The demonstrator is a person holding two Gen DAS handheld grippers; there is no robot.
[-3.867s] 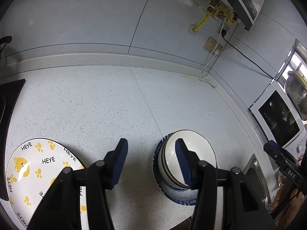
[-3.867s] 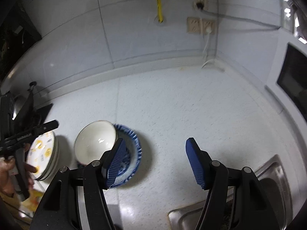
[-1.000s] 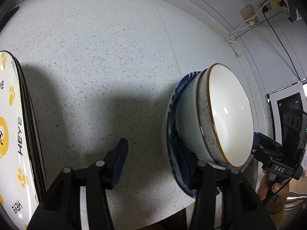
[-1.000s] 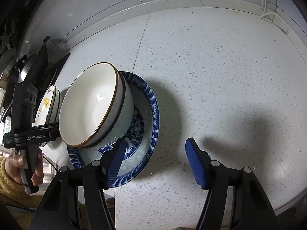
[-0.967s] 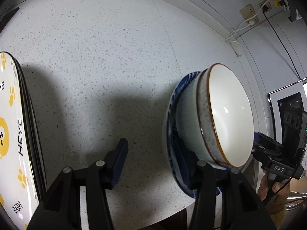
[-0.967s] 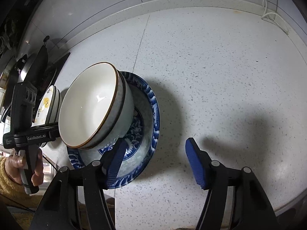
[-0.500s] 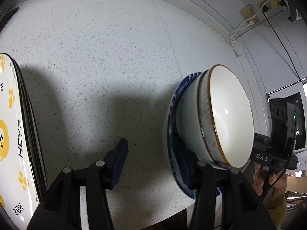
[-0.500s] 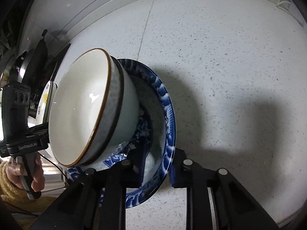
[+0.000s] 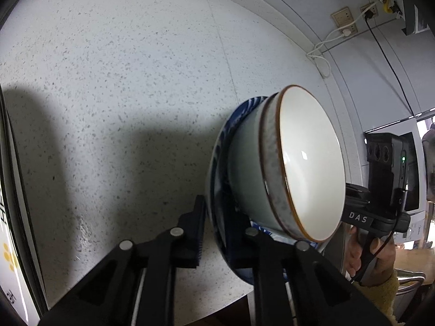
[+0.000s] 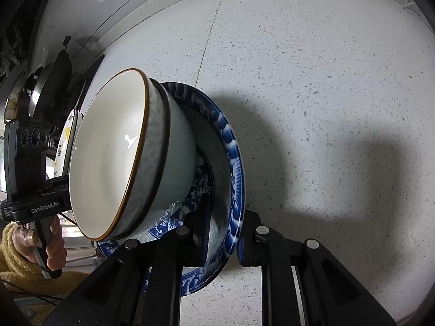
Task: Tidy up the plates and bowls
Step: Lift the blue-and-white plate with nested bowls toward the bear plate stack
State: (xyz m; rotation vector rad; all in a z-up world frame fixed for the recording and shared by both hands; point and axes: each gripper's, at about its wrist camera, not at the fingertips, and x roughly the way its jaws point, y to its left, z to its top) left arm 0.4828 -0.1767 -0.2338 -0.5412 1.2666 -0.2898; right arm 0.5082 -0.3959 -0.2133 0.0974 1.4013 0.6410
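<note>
A blue-patterned plate [image 9: 217,163] [image 10: 231,163] rests on the speckled white counter and carries two nested white bowls with brown rims [image 9: 304,163] [image 10: 114,157]. My left gripper [image 9: 216,225] is shut on the plate's rim on one side. My right gripper [image 10: 224,233] is shut on the rim at the opposite side. Each gripper's handle and the hand on it show in the other's view. A stack of white plates with yellow paw prints [image 9: 8,231] [image 10: 65,141] lies to the left of the blue plate.
A wall with sockets, a white cable [image 9: 323,51] and yellow gas fittings rises behind the counter. A dark appliance [image 9: 407,168] stands at the right. Pans and a stove [image 10: 46,87] sit beyond the paw-print plates. Open counter [image 10: 326,81] lies behind the blue plate.
Both grippers have closed on the blue plate's rim, the right one first, then the left. Both cameras have moved in closer to the plate and bowls.
</note>
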